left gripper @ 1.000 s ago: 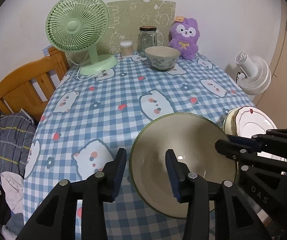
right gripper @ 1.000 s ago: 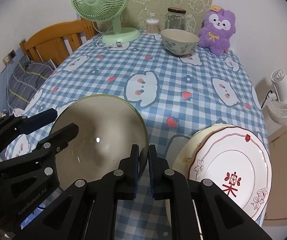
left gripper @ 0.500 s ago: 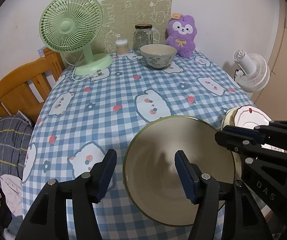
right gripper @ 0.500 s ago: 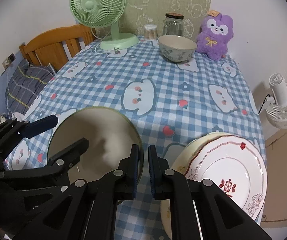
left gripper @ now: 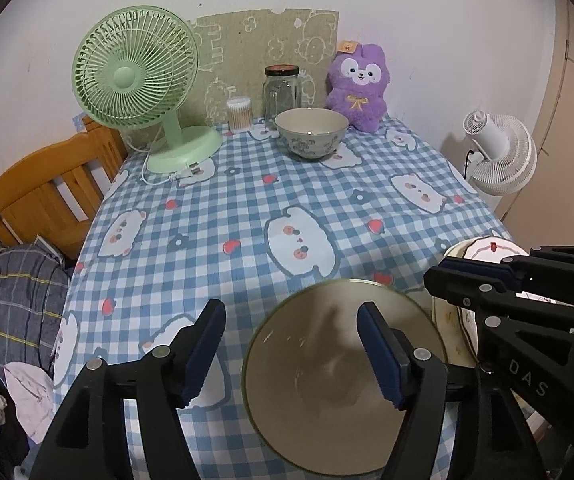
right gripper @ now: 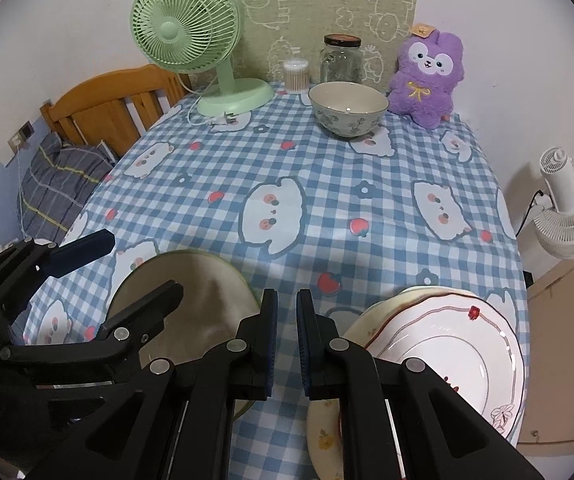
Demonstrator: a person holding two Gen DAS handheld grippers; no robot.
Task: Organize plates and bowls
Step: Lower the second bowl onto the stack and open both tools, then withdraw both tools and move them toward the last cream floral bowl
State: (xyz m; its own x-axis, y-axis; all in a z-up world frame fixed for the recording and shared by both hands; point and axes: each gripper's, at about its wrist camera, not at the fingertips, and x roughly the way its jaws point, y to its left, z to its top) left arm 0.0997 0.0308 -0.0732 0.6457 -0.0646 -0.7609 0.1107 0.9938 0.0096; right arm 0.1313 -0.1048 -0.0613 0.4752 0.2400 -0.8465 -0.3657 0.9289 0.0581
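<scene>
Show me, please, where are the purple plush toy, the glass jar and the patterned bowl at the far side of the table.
purple plush toy [left gripper: 358, 92], left wrist view, on its belly.
glass jar [left gripper: 282, 94], left wrist view, on its glass body.
patterned bowl [right gripper: 347, 120], right wrist view, on its outer wall.

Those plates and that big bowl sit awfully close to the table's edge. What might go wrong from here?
1. The stacked plates sit at the near corner of the table; the shut right tongs beside them might nudge them off.
2. The left tongs are opening, one finger over the big bowl; dipping could catch its rim.
3. The tablecloth looks loose; snagging it could drag the dishes.
</scene>
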